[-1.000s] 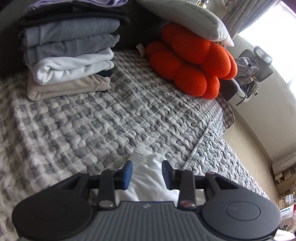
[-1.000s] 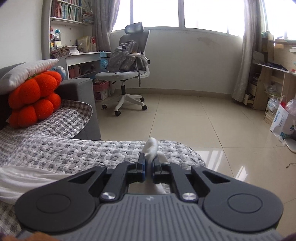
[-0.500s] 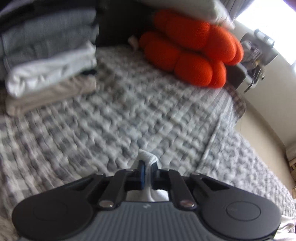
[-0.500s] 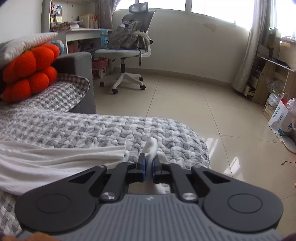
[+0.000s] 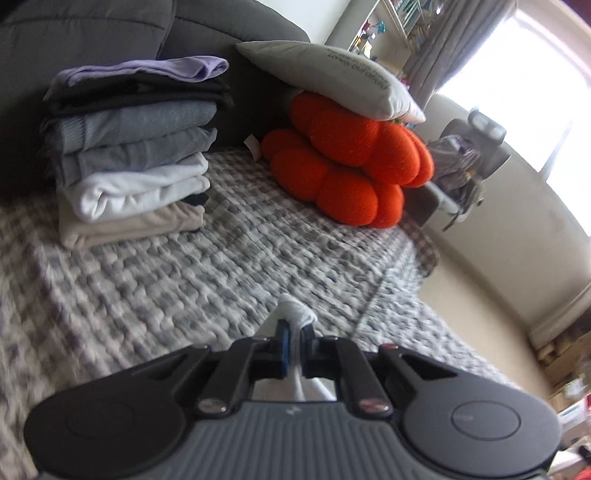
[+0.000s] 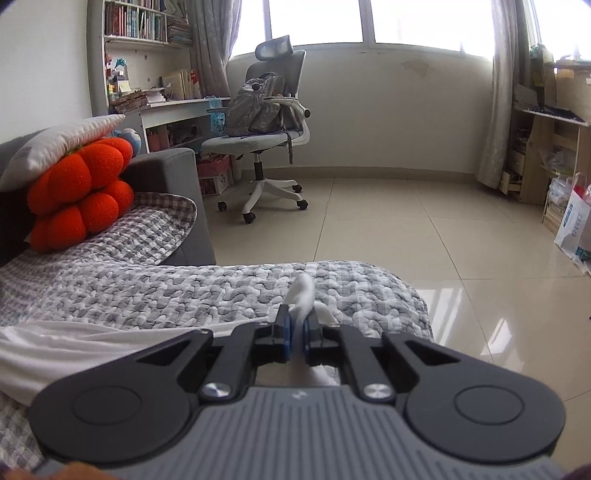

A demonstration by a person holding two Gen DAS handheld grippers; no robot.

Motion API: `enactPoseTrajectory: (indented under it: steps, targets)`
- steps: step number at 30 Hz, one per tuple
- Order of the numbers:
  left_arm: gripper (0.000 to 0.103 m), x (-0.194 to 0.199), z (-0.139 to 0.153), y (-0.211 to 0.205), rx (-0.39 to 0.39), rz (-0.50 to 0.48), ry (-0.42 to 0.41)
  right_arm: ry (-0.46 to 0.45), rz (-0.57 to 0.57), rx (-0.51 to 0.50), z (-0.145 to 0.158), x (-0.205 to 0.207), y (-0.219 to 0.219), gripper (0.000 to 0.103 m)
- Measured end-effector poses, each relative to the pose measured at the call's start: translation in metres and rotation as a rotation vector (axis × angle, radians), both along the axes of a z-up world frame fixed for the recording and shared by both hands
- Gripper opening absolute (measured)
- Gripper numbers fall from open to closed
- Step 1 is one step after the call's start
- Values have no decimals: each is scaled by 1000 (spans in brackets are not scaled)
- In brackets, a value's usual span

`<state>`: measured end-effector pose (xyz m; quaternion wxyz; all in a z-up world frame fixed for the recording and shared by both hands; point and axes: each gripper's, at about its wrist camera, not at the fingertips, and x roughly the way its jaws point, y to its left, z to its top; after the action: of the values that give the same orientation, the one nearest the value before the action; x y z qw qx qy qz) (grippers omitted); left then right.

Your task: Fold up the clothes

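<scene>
a grey-and-white checked quilted cover [image 5: 192, 280] lies over the sofa, a stack of folded clothes [image 5: 133, 147] at its back. the left gripper [image 5: 294, 332] and right gripper [image 6: 298, 325] each pinch the white cloth garment [image 6: 74, 350], jaws nearly closed.

Landmark: the quilted cover [image 5: 192, 280] on the sofa. A stack of folded clothes [image 5: 133, 147] sits on its far left part, against the sofa back [image 5: 92, 33]. Right of the stack, on the cover, lies a lobed cushion [image 5: 347, 166] with a flat pillow [image 5: 332, 81] on top. A loose garment [image 6: 74, 347] lies across the cover's near edge. Beyond the cover's right end stands an office chair [image 6: 266, 133], a backpack [image 6: 258, 107] on its seat.
</scene>
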<state>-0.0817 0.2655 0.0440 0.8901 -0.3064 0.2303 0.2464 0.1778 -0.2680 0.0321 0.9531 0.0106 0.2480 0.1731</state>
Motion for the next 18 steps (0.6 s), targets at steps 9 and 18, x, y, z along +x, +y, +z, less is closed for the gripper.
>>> enactPoseTrajectory:
  steps: [9, 18]
  targets:
    - [6, -45, -7, -31, -2, -4, 148, 98, 81, -55, -7, -21, -23, 7]
    - [9, -78, -11, -7, -144, -17, 96, 125, 195, -144, -8, -49, -33, 7]
